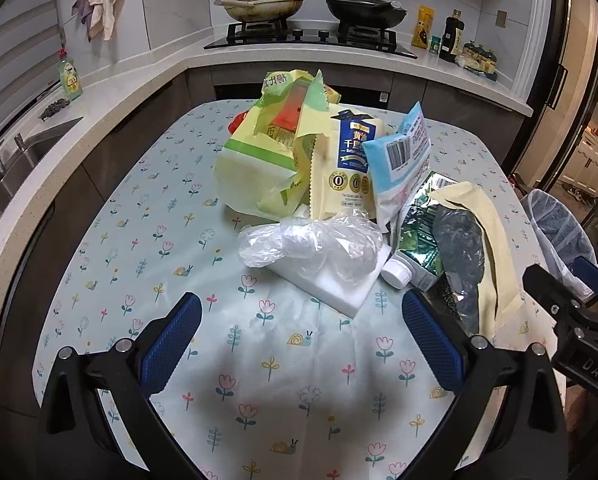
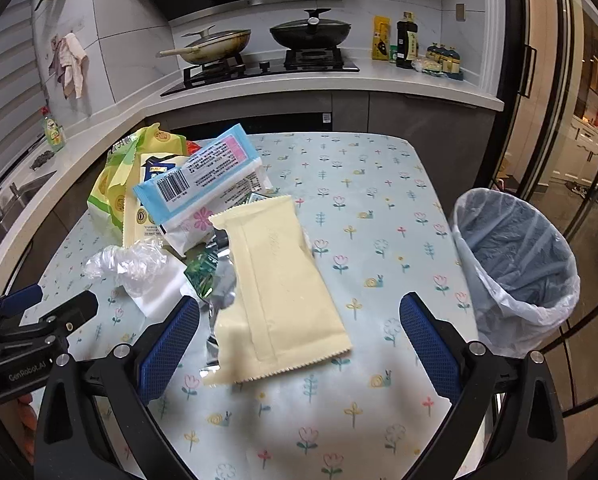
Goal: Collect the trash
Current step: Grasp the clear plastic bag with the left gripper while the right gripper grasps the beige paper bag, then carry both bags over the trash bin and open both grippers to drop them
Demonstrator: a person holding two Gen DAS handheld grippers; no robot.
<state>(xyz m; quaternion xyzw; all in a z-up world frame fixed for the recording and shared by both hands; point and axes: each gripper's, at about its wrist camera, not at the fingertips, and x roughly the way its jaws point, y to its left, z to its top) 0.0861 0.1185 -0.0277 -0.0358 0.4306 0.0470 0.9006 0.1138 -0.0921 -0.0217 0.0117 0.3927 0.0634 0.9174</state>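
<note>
Right wrist view: right gripper [image 2: 299, 340] gapes empty above the cream wrapper [image 2: 277, 292]; bare tablecloth [image 2: 379, 184] runs to the lined bin [image 2: 517, 264]. Left gripper [image 1: 301, 336] gapes too, facing the foam block [image 1: 335, 284].

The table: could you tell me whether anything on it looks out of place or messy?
Yes. Empty wrappers lie in a loose heap on the table: a cream wrapper, a blue packet, a crumpled clear bag. The lined bin beside it looks empty.
</note>
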